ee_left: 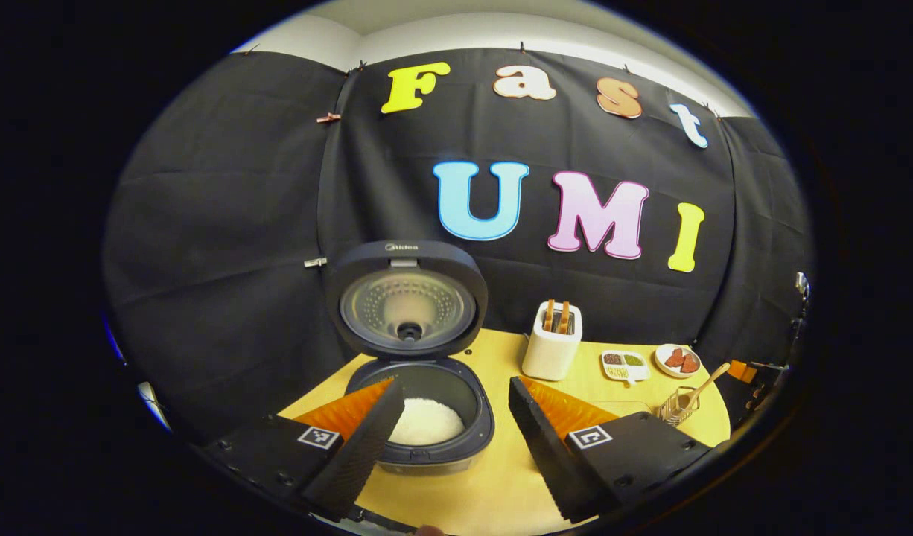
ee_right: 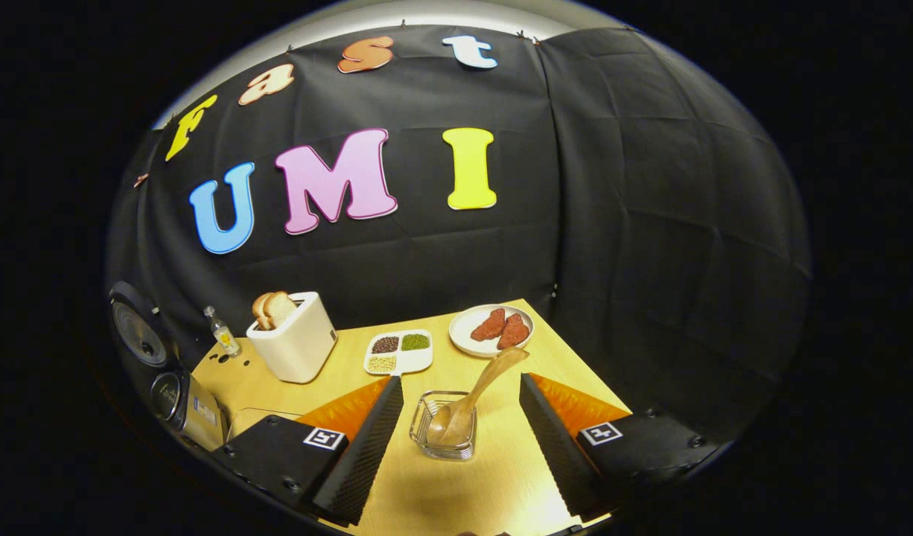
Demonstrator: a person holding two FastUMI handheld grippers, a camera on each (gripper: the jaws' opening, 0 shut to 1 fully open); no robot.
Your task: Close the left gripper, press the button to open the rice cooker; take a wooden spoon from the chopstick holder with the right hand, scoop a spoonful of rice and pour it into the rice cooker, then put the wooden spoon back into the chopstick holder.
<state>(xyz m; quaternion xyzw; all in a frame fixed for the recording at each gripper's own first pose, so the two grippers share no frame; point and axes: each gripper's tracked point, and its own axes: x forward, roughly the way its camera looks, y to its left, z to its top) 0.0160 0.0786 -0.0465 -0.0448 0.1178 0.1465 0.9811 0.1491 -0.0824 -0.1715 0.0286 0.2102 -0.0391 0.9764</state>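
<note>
A light wooden table (ee_left: 501, 484) fills the floor of the booth, and on its left side, seen in the left gripper view, stands the dark rice cooker (ee_left: 419, 417) with its lid (ee_left: 406, 298) swung fully up and back, the round metal inner plate facing forward. Its pot holds a mound of white rice (ee_left: 427, 421). The left gripper (ee_left: 453, 439) hangs just in front of the cooker with its two fingers spread wide and nothing between them; its left finger overlaps the front edge of the pot in this view, though whether it touches cannot be told. To the right of the cooker, near the back wall, sits a white toaster (ee_left: 552, 342) with two slices of bread (ee_left: 557, 316) standing in its slots. Further right lie a small white divided dish (ee_left: 625, 365) of grains and beans and a round plate (ee_left: 677, 360) with reddish pieces on it. In the right gripper view, the right gripper (ee_right: 460, 439) is also wide open and holds nothing, its fingers standing either side of the chopstick holder (ee_right: 443, 428), apart from it. The holder is a small clear wire-framed box on the table, and the wooden spoon (ee_right: 475, 402) rests in it, bowl down, handle leaning up and away toward the plate. A small clear bottle (ee_right: 222, 331) stands left of the toaster by the wall.
</note>
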